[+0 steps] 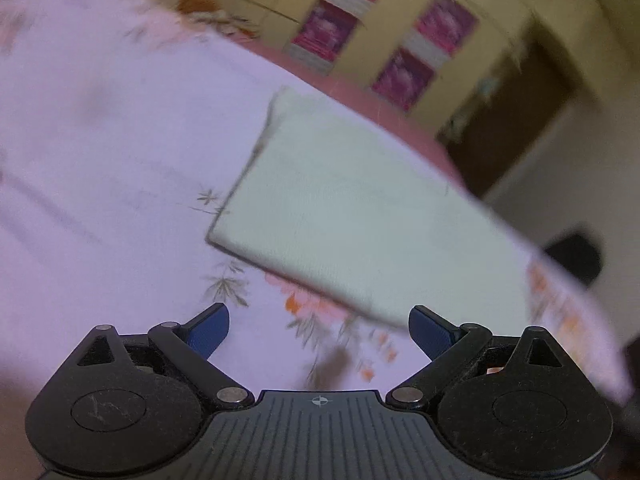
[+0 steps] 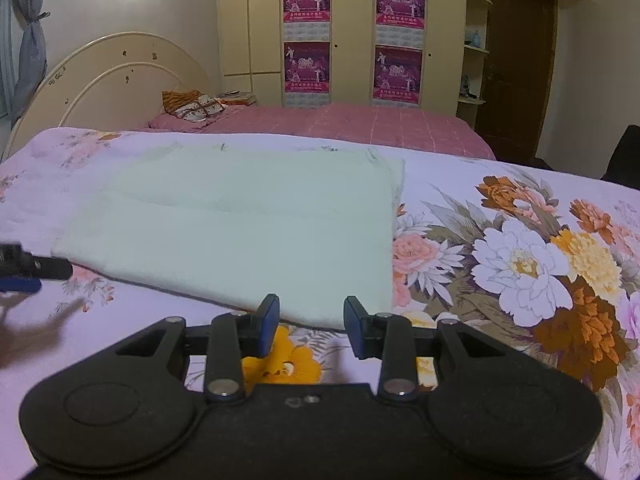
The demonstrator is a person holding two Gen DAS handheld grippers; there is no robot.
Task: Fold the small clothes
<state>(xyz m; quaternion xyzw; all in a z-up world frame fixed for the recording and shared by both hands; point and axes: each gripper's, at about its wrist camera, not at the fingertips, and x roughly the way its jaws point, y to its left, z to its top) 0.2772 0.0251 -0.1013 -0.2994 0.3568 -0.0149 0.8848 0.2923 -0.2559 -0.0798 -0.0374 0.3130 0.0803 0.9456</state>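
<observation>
The right gripper [image 2: 311,322] has its blue-padded fingers [image 2: 267,322] set narrowly apart with nothing between them; they hang just above the near edge of the folded cloth [image 2: 240,224] without touching it. The left gripper [image 1: 319,334] has its fingers [image 1: 210,332] spread wide and empty, tilted in its own blurred view, just short of the cloth's near corner. In the right wrist view one tip of the left gripper shows at the left edge of the picture, beside the cloth's left corner and clear of it.

The cloth is a pale green garment folded into a flat rectangle, lying on the floral bedspread [image 2: 520,264]. Large printed flowers in white, orange and brown lie on the bedspread to the right of the cloth, and a yellow one sits just in front of it, under the right gripper.

Behind the cloth a pink checked sheet [image 2: 360,124] covers the far part of the bed, with a small heap of patterned fabric [image 2: 192,106] at the cream headboard [image 2: 120,60]. Beyond that stands a wardrobe [image 2: 352,32] with four magenta posters on its doors, and right of it open corner shelves [image 2: 476,40] holding a few small items too small to tell.
</observation>
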